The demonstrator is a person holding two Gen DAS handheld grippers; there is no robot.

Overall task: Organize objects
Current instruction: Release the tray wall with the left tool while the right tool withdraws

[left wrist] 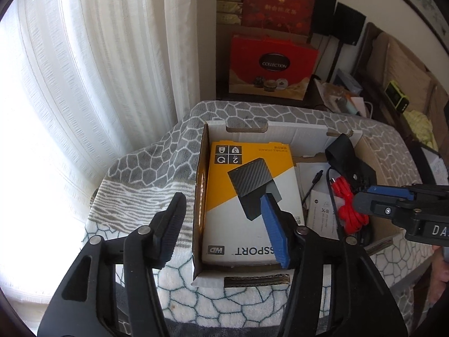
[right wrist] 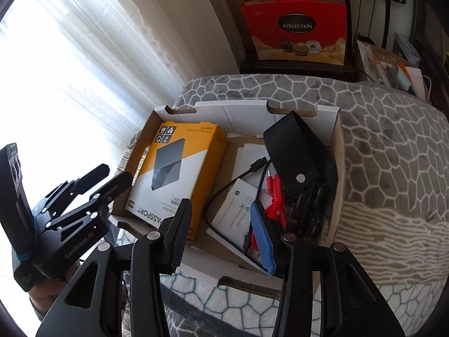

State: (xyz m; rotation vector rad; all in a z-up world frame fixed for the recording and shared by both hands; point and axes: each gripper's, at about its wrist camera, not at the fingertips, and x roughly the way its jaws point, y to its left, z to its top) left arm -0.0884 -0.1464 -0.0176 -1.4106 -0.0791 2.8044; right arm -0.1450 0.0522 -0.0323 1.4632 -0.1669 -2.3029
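On a plush blanket [left wrist: 280,112] with a grey and white cell pattern sits one open white corrugated cardboard box [left wrist: 294,133]; along its left wall lies one flat yellow, white and black carton [left wrist: 249,185] printed "WD" and "PORTABLE STORAGE"; by its right wall leans one black snap-fastened pouch [right wrist: 297,151]; between them lie white leaflets [right wrist: 235,210], one black cable [right wrist: 238,175] and one coiled red cable [left wrist: 350,205]; both grippers hover with jaws apart and nothing between, the left gripper [left wrist: 221,224] above the carton, the right gripper [right wrist: 221,233] above the leaflets.
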